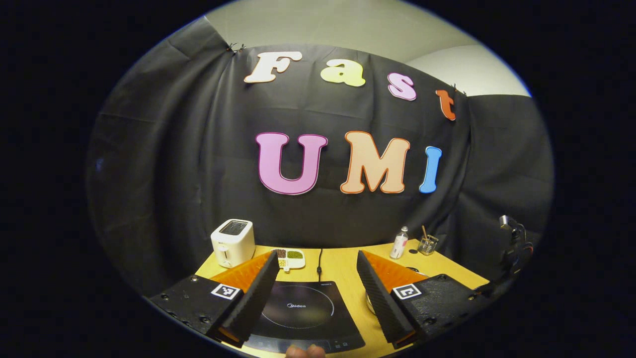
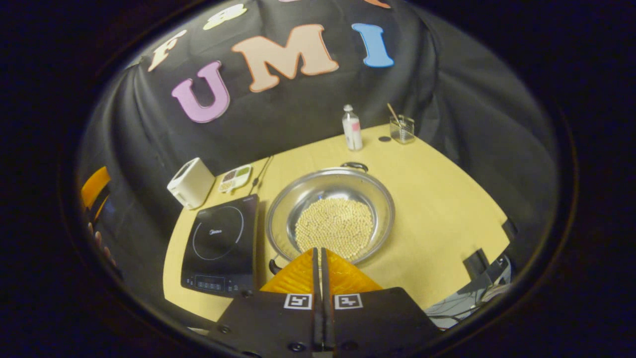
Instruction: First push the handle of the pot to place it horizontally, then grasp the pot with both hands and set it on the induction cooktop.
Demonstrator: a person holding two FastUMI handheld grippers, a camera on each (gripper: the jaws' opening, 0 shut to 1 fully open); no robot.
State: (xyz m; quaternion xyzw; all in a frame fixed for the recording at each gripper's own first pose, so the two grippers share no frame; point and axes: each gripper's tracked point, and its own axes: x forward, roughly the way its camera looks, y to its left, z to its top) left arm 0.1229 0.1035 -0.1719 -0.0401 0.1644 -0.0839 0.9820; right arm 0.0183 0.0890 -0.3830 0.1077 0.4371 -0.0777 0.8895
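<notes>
Left gripper view: the left gripper (image 1: 316, 263) hangs wide open over the near edge of the table (image 1: 343, 271), nothing between its fingers; below the gap lies the induction cooktop (image 1: 304, 314), its cord running back toward the wall; a white toaster (image 1: 232, 242) stands at the back left, and just beside it a small divided dish (image 1: 289, 257) carries separate portions of green and brownish grains; at the back right a small bottle (image 1: 399, 243) stands near a clear glass (image 1: 428, 244) with a stick in it.

Right gripper view: the right gripper (image 2: 318, 256) is pressed closed, fingers together and holding nothing, tips just above the near rim of the pot (image 2: 377, 196); the pot, a wide steel pan, sits on the table just beside the cooktop and apart from it; a heap of pale beans (image 2: 334, 226) covers its bottom; one dark handle (image 2: 354, 165) shows at the far rim, another (image 2: 274, 267) at the near-left rim beside the fingers.
</notes>
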